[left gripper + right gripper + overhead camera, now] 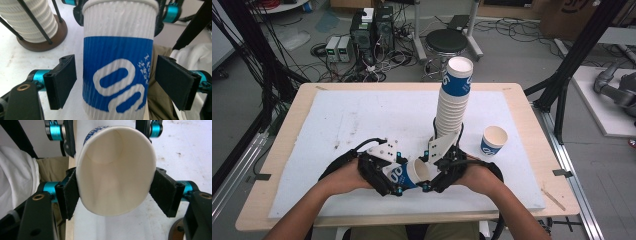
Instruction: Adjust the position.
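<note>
Right now the right gripper (pixel 113 192) is squeezing a paper cup (pixel 115 170) by its rim, with one black pad pressing on each side, so the round mouth is bending into an egg shape. The cup is lying on its side in the air (white, with a blue band and a big white loop on it), and its open mouth is pointing at the right gripper.

The left gripper (pixel 116 82) is sitting around the blue middle of the same cup (pixel 117 72), but its jaws are standing apart, with a small gap showing on each side, so they are not touching it.

From above, the cup (pixel 408 173) is hanging between the left gripper (pixel 388 175) and the right gripper (pixel 437 170), just above the white mat (pixel 337 125), near the person's edge of it.

A tall stack of cups (pixel 453 100) is standing on a round brown base just behind the held cup. One more cup (pixel 493 140) is standing upright to the right of that stack, well apart from the grippers.
</note>
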A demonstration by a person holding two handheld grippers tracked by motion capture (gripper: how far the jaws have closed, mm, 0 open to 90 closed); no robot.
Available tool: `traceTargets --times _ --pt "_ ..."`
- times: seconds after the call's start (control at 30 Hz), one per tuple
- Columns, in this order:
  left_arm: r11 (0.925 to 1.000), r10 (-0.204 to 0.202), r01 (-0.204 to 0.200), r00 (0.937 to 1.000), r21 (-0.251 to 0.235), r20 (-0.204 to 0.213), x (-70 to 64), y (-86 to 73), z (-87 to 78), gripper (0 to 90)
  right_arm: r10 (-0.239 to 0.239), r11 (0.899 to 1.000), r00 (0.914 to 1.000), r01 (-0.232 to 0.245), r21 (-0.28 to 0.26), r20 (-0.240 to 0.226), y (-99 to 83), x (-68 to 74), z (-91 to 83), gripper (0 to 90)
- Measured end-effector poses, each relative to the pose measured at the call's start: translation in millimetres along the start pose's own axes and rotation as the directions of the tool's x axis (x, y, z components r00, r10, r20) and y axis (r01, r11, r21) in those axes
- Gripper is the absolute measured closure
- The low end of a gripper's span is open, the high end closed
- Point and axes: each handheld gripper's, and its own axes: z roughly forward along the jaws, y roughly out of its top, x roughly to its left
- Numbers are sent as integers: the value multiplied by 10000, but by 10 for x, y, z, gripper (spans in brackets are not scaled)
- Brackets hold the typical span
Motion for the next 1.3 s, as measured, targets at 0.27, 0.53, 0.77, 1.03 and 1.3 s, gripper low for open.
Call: traceTargets --times 0.27,0.53,0.77,1.03,1.3 --pt "9988 -63 54 9998 489 183 10 15 94 230 -77 9970 9998 89 775 -159 87 2 35 288" --pt "9972 -119 89 9991 747 396 20 10 130 262 -282 9926 9992 315 1169 -300 142 12 61 287" --pt "9960 -89 32 9979 893 637 19 1 171 294 -392 9869 9987 438 1554 -327 173 37 83 286" --pt "9990 -73 45 9979 442 649 19 -55 198 291 -408 9849 9984 466 1668 -380 181 33 93 256" --pt "9987 -189 211 9986 -454 485 42 -178 187 284 52 10000 9997 -50 62 -244 176 8 -37 213"
